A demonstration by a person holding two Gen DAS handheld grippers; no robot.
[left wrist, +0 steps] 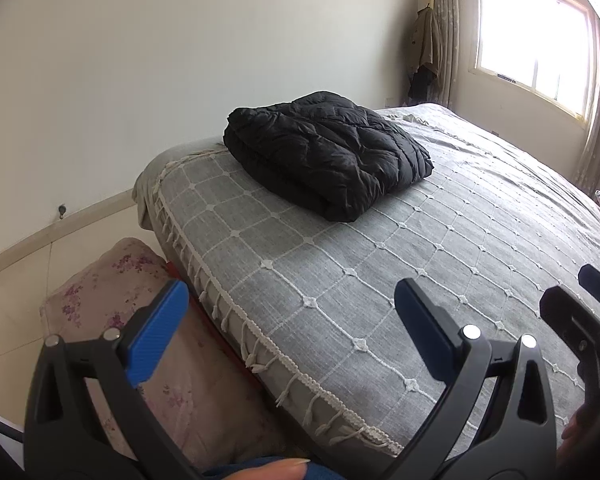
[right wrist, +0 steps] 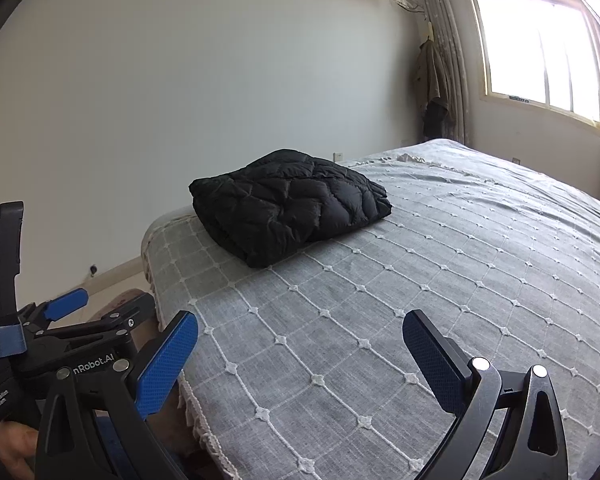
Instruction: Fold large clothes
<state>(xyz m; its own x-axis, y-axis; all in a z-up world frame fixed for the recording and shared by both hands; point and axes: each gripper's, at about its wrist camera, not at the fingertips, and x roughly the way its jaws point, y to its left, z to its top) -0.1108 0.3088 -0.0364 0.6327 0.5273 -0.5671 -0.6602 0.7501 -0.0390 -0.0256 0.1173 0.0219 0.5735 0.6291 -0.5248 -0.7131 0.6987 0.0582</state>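
Black quilted jacket (left wrist: 328, 154), seemingly folded, on bedspread (left wrist: 380, 280)

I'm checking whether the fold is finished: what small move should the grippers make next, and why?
Probably none on the garment: just keep both grippers back. The black puffer jacket already lies as a compact folded bundle near the corner of the bed, and the left gripper and right gripper are open, empty and apart from it.

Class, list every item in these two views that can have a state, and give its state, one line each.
Black puffer jacket: folded into a bundle, lying on the bed.
Grey bedspread: spread flat over the bed.
Left gripper: jaws open, empty.
Right gripper: jaws open, empty.
Curtain: drawn aside.
Hanging coat: hung by the curtain.
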